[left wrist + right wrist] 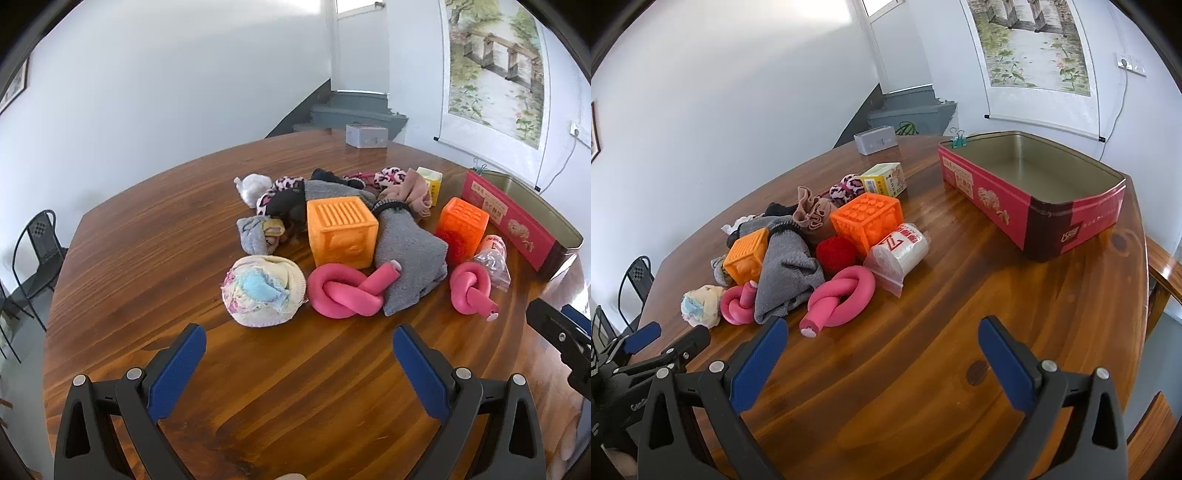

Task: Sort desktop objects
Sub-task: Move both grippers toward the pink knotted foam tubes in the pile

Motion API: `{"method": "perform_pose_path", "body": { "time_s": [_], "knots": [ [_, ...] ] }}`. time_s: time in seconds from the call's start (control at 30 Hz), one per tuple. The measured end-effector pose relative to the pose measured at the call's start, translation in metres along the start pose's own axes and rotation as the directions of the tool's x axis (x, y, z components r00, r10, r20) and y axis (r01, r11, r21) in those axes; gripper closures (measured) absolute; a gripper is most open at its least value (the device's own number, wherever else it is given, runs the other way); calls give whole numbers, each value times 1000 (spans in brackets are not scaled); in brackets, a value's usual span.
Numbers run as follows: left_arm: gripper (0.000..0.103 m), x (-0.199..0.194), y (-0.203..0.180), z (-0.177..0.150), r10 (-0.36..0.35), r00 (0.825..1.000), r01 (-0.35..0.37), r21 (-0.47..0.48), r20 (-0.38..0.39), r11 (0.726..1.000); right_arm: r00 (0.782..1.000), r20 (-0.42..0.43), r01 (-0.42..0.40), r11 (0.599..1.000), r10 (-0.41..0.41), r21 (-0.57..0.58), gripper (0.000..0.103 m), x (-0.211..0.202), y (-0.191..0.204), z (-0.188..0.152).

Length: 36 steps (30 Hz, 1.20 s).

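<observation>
Lying ahead of both wide-open, empty claws: mixed pile with pink foam knot (842, 295) nearest right gripper (882, 350), left gripper (299, 358) facing rolled cloth (264, 291), pink tin (1034, 199) standing right.

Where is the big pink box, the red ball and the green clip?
Pink box (993, 199), right wrist view, on its long pink side wall.
Red ball (835, 253), right wrist view, on its fuzzy front.
Green clip (958, 141), right wrist view, on its green body at the box's far corner.
</observation>
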<state>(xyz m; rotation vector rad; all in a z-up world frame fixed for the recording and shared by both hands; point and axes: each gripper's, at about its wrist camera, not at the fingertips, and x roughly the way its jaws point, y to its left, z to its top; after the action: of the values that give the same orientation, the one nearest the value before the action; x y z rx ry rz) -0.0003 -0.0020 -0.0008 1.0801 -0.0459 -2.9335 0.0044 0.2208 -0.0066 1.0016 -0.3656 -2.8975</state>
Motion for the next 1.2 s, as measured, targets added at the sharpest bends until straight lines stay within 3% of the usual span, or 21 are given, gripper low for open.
{"method": "perform_pose_path", "body": {
  "time_s": [0.17,0.27,0.4,0.7,1.2],
  "knots": [
    [1,2,5,-1,-7,1000,6,-20,-25,1000,1000,15,7,1000,-6,-17,0,-5,4,-7],
    [1,3,8,-2,-11,999,10,-32,-40,999,999,-32,-12,1000,12,-1,0,-1,4,-7],
    [1,5,12,-3,-14,998,12,-44,-54,999,999,-32,-44,999,44,13,0,-1,3,-11],
    [1,5,7,-5,-10,999,9,-11,-52,1000,997,-52,-53,995,49,-79,0,4,11,-4],
    [1,29,-10,10,-62,993,66,38,-97,997,983,-128,-135,991,135,7,0,24,4,-6]
  ]
}}
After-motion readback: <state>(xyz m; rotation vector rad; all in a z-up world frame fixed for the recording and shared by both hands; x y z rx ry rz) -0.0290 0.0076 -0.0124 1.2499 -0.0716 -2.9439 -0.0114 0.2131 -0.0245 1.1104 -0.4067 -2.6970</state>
